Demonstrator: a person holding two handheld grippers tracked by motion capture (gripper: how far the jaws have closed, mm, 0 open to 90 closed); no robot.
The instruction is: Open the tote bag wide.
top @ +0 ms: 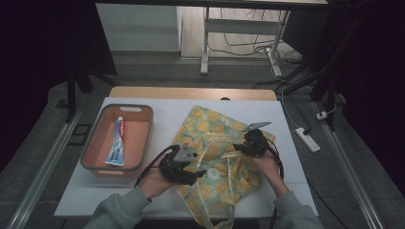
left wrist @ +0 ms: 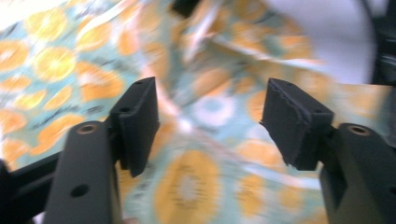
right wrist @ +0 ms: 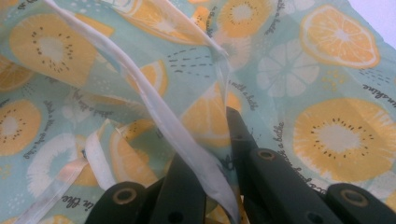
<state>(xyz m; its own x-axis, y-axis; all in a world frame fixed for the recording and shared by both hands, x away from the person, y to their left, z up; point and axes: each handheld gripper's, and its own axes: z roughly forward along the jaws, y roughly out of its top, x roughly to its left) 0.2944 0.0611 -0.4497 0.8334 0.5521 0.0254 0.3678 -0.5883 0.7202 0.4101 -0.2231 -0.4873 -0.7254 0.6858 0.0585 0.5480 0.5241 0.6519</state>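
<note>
Two grey sleeves come in at bottom of high view, one hand per gripper. Left gripper [top: 187,168] sits at the near-left part of the bag [top: 217,129]; in left gripper view its 2 black jaws stand wide apart, nothing between the pads, cloth blurred behind them. So left = released. Right gripper [top: 242,149] lies on the bag's right half, near the crumpled middle. In right gripper view its jaws are drawn together w/ a pale strap [right wrist: 168,126] running down between them: clenched on the strap, bag cloth bunched at the same spot.

Count:
- 1 bag, cloth, teal w/ orange + yellow fruit slices and small black lettering; lies flat-ish and rumpled on the white table [top: 286,157], centre to right, near end hanging over the table's near edge.
- Pale straps: at least 2 seen in right gripper view, exact no. can't tell.
- 1 bin [top: 145,138], orange inside w/ grey rim, at table's left, well apart from both grippers.
- 1 toothpaste tube [top: 117,142] lying lengthwise in the bin, cap end toward far side.
- 1 power strip [top: 307,139] on floor, right of table.
</note>
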